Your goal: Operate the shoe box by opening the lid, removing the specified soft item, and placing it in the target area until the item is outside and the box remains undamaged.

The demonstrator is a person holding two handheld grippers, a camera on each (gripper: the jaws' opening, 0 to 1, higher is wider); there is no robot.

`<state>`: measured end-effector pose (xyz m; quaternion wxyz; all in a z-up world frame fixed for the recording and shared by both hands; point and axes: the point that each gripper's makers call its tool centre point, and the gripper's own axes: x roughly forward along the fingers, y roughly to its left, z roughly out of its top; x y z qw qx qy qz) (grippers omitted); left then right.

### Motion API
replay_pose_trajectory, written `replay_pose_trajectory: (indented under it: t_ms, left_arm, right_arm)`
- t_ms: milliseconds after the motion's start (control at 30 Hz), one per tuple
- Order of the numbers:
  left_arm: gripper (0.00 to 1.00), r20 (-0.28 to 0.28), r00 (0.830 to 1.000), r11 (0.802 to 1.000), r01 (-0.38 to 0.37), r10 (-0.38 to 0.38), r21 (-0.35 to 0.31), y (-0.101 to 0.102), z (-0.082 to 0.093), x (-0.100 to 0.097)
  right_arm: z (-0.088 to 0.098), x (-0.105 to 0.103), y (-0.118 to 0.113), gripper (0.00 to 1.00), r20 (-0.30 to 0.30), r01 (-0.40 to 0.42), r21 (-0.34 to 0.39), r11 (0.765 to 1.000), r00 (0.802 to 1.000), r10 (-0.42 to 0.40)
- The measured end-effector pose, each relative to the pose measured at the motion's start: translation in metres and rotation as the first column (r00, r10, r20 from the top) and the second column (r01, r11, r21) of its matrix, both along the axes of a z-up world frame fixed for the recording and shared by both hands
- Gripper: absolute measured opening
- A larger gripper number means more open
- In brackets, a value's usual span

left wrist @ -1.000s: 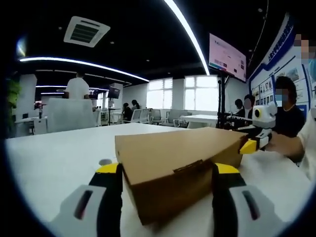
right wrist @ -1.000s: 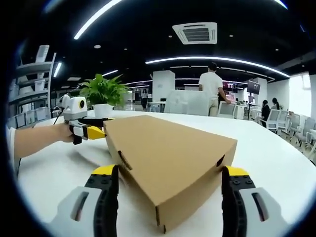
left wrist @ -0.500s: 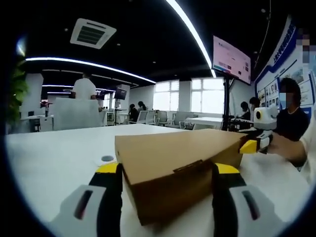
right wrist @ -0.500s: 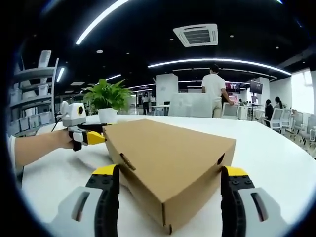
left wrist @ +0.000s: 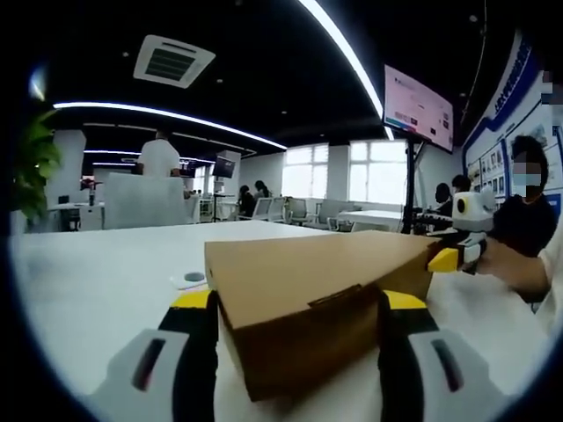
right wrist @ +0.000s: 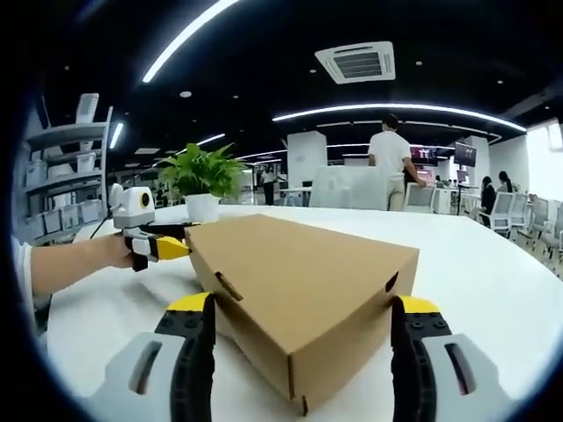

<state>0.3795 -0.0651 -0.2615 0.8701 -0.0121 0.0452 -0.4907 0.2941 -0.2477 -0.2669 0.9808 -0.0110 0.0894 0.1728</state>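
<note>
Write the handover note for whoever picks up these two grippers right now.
Left gripper: open, jaws either side of one corner of the shoe box.
Right gripper: open, jaws either side of the opposite corner.
Whether the jaws touch the cardboard cannot be told.
The shoe box sits on the white table with its lid closed and tabs tucked in. It looks undamaged.
Done: both grippers are in place at the box.
Left: open the lid, take out the soft item, which is hidden inside, and set it on the table.
</note>
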Motion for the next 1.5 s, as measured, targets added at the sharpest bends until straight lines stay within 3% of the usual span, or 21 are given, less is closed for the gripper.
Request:
replay_pose_trajectory:
  t_ms: [400,600,833,933,1133,1500]
  left_arm:
    - [0.75,0.025,1.000,0.999,-0.010,0.011,-0.042,0.003,-0.001,-0.005]
    - [0.74,0.028,0.999,1.000,-0.015,0.016,-0.026,0.004,-0.002,-0.007]
    - [0.74,0.023,0.999,0.999,-0.027,0.028,-0.032,0.004,-0.002,-0.007]
    - [0.74,0.026,0.999,0.998,-0.035,0.036,-0.043,0.005,-0.002,-0.012]
    - [0.74,0.024,0.998,0.998,-0.055,0.056,-0.041,0.007,-0.001,-0.018]
    - [0.74,0.020,0.995,0.995,-0.094,0.095,-0.033,0.012,-0.001,-0.032]
  right_arm:
    - [-0.002,-0.006,0.001,0.82,0.017,-0.022,-0.013,1.000,1.000,0.022]
    - [-0.005,-0.006,-0.001,0.82,0.040,-0.034,-0.025,0.999,0.999,0.035]
    - [-0.002,-0.010,0.000,0.80,0.017,-0.030,-0.028,0.999,0.999,0.031]
    - [-0.001,-0.014,0.000,0.79,0.042,-0.037,-0.017,0.999,0.998,0.038]
    - [-0.005,-0.013,0.001,0.79,0.022,-0.053,-0.026,0.998,0.998,0.054]
    - [-0.005,-0.021,0.003,0.79,0.035,-0.093,-0.020,0.995,0.995,0.094]
